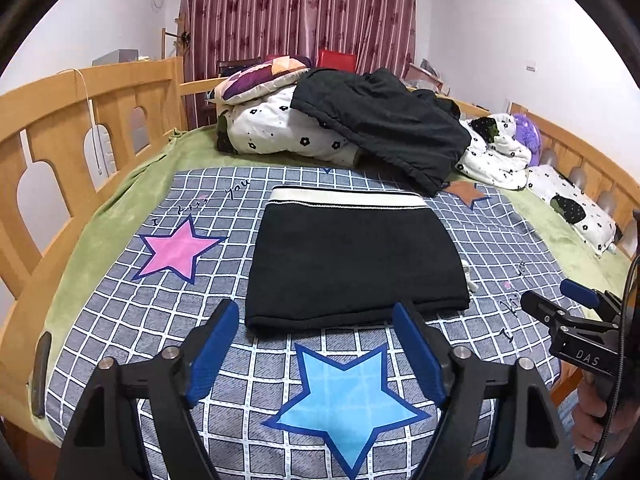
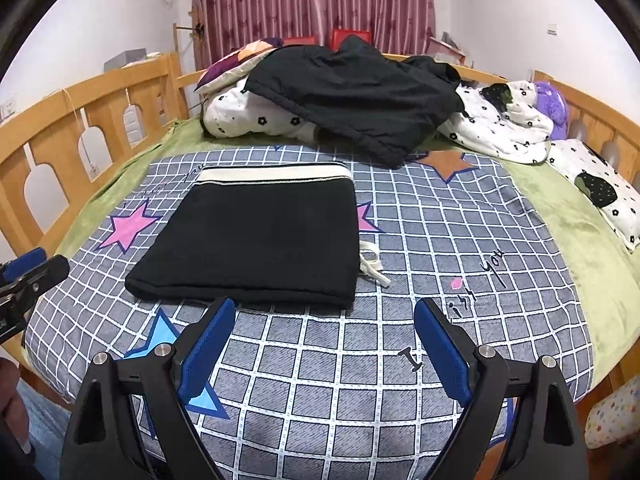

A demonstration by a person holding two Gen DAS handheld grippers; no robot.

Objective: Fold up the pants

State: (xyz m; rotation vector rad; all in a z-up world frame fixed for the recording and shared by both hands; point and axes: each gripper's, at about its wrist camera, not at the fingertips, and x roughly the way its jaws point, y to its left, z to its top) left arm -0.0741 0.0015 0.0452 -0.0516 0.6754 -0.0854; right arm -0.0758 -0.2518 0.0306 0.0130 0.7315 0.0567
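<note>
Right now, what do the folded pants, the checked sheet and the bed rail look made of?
Folded pants: matte black, soft-looking knit or fleece, no sheen; the cream waistband looks ribbed, probably elastic.
Checked sheet: thin printed woven cloth, likely cotton or a blend; it shows a fine hatch texture.
Bed rail: light wood with a smooth, slightly glossy clear finish; its grain is barely visible.

Left claw (image 1: pixel 314 312) and right claw (image 2: pixel 324 308) hover, both spread wide and empty.
</note>
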